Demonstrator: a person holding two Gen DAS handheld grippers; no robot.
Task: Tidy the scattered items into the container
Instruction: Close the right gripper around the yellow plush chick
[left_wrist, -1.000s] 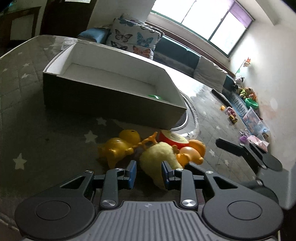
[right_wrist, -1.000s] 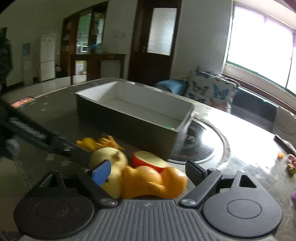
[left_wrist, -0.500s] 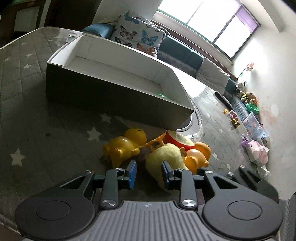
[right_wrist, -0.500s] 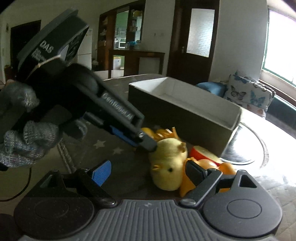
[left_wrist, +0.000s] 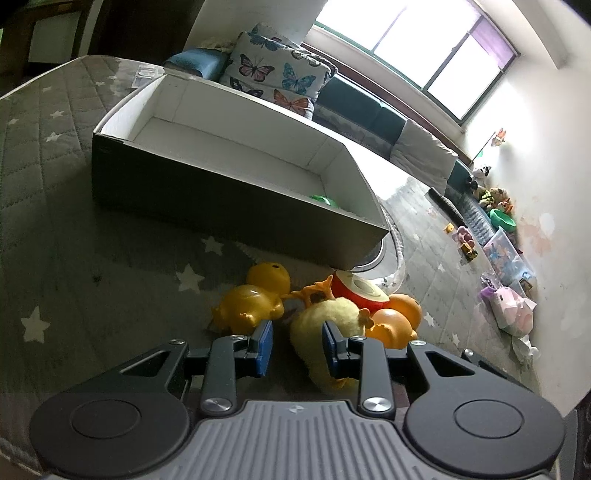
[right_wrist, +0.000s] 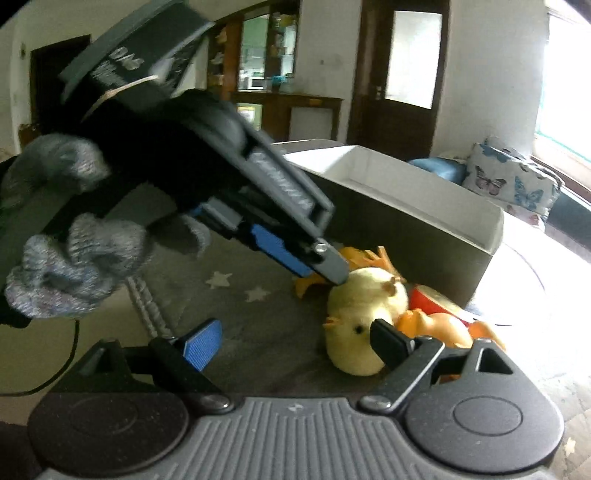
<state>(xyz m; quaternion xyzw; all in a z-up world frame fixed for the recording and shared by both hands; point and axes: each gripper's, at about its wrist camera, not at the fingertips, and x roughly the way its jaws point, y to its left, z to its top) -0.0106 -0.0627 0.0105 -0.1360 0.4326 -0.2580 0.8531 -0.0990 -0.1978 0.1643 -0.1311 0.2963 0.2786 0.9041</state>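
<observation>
Fuzzy pale-yellow plush chick; glossy orange plastic ducks; white-lined cardboard box. Left gripper and right gripper: jaws apart, empty. Right view alone shows grey knitted glove.

One box is shown on one star-patterned mat, with one green item counted inside it. Beside the box, five toys are counted: one plush chick, two glossy yellow ducks, one orange duck and one red drum. Two grippers, one gloved hand and one butterfly cushion are also seen.
</observation>
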